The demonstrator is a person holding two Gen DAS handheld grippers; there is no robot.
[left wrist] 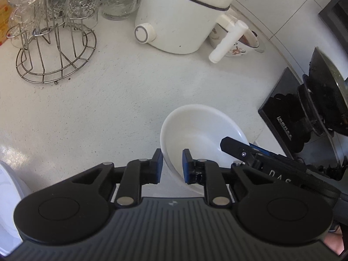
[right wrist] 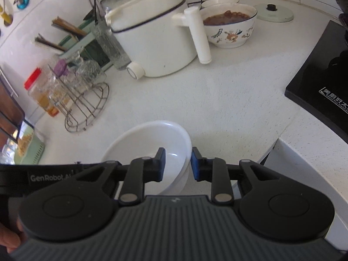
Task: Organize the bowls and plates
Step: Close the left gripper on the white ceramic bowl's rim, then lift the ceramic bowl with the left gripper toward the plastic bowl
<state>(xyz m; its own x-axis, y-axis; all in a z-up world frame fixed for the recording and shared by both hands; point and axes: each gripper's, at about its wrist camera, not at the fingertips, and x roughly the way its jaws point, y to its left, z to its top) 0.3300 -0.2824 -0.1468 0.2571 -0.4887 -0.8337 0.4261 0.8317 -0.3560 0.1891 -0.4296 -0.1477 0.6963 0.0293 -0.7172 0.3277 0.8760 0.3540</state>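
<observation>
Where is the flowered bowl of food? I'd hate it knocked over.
In the right wrist view the flowered bowl sits far back on the counter, just right of the white cooker's handle, left of a pale lid.

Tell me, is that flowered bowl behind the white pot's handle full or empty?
Full, nearly to the rim. The flowered ceramic bowl holds a brown liquid with darker lumps, seen in the right wrist view.

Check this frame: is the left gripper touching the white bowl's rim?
Touching. The left wrist view shows the left gripper with its blue pads clamped on either side of the white bowl wall.
</observation>
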